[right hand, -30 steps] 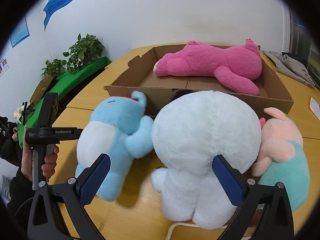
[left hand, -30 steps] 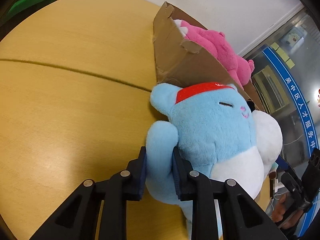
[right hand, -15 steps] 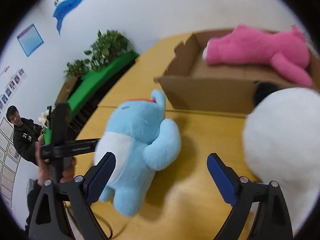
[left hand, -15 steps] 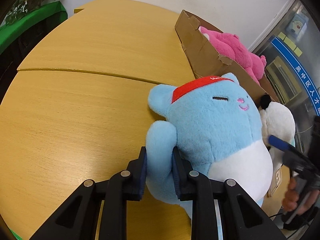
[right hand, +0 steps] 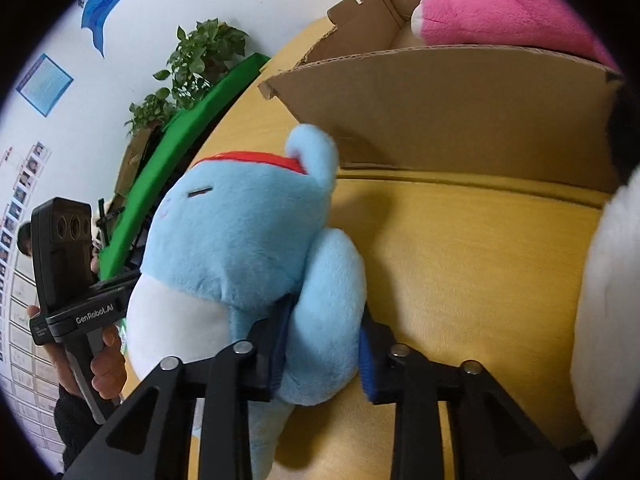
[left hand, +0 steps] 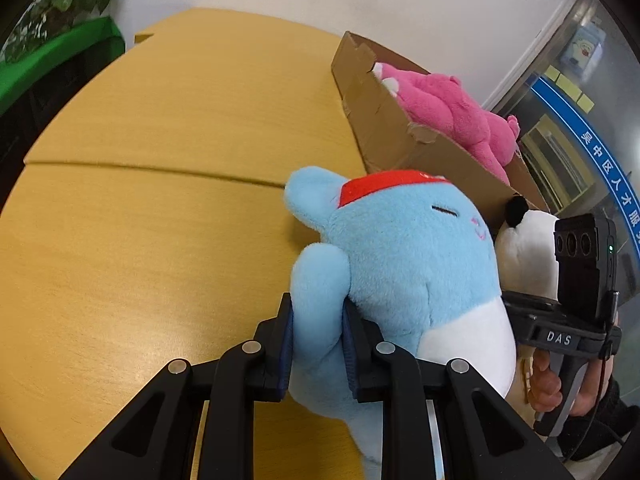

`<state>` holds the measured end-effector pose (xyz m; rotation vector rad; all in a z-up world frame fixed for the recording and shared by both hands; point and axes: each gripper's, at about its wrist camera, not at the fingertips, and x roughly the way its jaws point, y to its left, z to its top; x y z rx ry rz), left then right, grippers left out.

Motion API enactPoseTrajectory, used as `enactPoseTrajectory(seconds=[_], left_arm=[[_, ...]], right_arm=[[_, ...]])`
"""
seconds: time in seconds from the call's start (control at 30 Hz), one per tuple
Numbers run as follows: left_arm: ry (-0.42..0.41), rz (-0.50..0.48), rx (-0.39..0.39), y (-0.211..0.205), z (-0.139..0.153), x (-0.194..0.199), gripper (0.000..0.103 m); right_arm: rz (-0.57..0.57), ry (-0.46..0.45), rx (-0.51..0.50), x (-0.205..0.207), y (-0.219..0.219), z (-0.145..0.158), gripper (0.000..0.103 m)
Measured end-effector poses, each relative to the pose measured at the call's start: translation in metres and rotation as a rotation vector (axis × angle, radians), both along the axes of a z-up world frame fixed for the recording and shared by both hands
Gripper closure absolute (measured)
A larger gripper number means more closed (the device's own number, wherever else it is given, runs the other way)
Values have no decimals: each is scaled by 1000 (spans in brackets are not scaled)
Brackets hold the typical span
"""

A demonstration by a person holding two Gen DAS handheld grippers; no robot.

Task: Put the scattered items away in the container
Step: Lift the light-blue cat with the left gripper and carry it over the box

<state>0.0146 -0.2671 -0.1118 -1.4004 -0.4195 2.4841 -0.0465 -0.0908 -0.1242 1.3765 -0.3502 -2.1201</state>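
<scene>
A light blue plush toy (left hand: 404,264) with a red headband and white belly stands on the yellow table (left hand: 140,240) beside the cardboard box (left hand: 384,120). My left gripper (left hand: 318,340) is shut on one of its arms. In the right wrist view my right gripper (right hand: 322,354) is shut on the plush toy's (right hand: 240,240) other arm. A pink plush (left hand: 452,112) lies inside the box; it also shows in the right wrist view (right hand: 508,12), inside the box (right hand: 460,112). A white plush (right hand: 608,320) stands to the right.
The white plush (left hand: 528,252) stands just behind the blue one, against the box. A green bench with potted plants (right hand: 192,76) runs along the wall past the table's left edge. A wall and a glass door stand behind the box.
My right gripper has moved left from the white plush and closed on the blue plush's arm. My left gripper has kept its hold on the other arm.
</scene>
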Motion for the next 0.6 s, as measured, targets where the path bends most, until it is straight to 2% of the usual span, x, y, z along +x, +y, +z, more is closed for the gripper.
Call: enactPoseTrajectory(seconds=[0.13,0.23,0.33,0.4,0.47,0.53,0.6], left_arm=[[46,2,-31,11,25,-3,83],[134,6,-12,18,64,-14,83],[248,-18,-9,33,116,-35,83],[314,-39,-24,50,150,-59,83],[353,-55,-31,68,172,-90,83],[356,-68,-48,84,179,-125,83],[311,-75,-74,99,171,-164,83]], right_arm=[[-3,92,28,14,6,27,80],[-22,226,24,21,16,72,80],[-51,374,18,15,34,127,80],[-75,461,44,-2,49,161,80],[-113,507,72,-25,66,184,80],[-158,520,104,-53,84,197,80],[-193,487,130,-89,97,197,80]])
